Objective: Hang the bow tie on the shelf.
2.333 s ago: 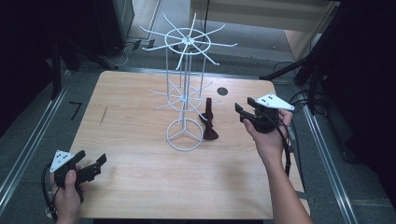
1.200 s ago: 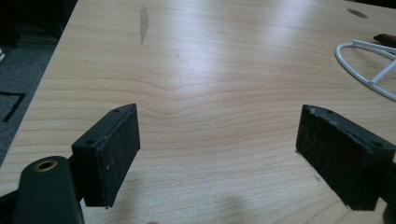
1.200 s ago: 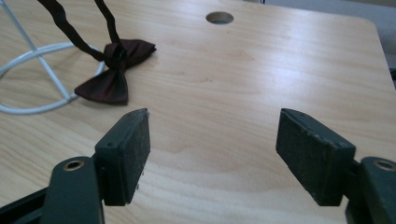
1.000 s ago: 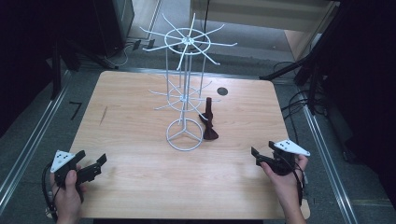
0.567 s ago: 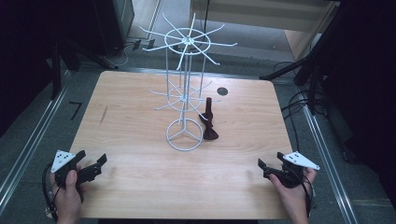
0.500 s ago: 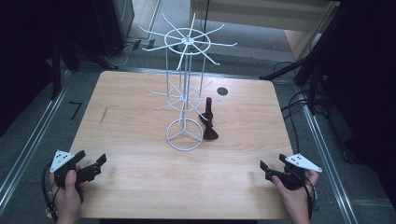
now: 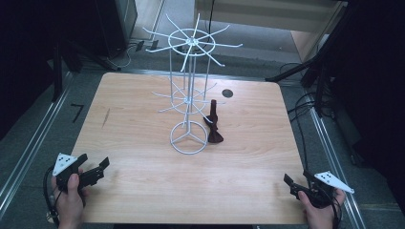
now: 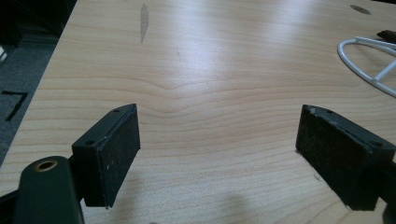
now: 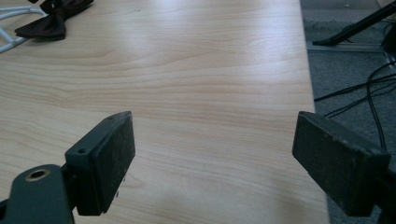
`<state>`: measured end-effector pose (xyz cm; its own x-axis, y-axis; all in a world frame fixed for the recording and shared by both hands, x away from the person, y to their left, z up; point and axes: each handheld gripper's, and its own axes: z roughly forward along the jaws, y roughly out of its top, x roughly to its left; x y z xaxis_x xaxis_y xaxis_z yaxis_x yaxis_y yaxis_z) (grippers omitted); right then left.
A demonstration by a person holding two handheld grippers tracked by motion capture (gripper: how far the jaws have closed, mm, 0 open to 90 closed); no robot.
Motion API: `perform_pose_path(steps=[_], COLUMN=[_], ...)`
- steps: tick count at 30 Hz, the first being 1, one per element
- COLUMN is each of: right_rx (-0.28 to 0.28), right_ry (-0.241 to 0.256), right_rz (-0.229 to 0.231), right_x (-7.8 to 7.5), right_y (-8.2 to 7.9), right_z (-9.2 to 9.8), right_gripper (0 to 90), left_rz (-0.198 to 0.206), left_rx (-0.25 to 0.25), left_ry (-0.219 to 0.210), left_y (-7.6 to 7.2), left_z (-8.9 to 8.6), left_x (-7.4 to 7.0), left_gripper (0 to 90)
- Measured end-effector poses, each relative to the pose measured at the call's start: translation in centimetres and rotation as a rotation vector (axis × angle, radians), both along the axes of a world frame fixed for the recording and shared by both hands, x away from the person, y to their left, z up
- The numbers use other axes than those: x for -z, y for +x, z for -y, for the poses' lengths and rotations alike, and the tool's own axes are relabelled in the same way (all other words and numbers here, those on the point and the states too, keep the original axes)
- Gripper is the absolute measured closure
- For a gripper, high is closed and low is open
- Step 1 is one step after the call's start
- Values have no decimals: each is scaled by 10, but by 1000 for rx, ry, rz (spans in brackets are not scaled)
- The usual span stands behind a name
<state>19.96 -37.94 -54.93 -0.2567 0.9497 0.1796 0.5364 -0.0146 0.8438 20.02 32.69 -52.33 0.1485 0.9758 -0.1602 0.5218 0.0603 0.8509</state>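
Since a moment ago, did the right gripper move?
Yes. The right gripper pulled back from beside the white rack to the table's near right corner.

Wooden table [image 7: 143, 138] w/ rounded corners takes up the middle of the room. Small dark round spot [image 7: 227, 93] on the table's far side, right of centre; thin dark streak [image 7: 105, 118] on its left part. Grey floor [image 7: 33, 138] left of the table has a black mark [image 7: 77, 110] on it. Black cables [image 7: 305, 102] trail on the floor by the table's right edge.
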Motion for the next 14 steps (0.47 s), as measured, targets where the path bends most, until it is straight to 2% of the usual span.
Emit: perform_pose_path(steps=[3,9,14], right_rx=[8,4,13], right_ry=[13,6,27], right_rz=[3,10,0], right_x=[2,2,3], right_y=[-1,-2,-2], right_z=[1,-1,1], right_gripper=[136,137,138], left_rz=[-1,-3,-4], left_rx=[0,-5,-5], left_ry=[4,6,6], left_y=[0,0,0], left_z=[1,1,1], left_x=[0,0,0], left_gripper=[146,146,146])
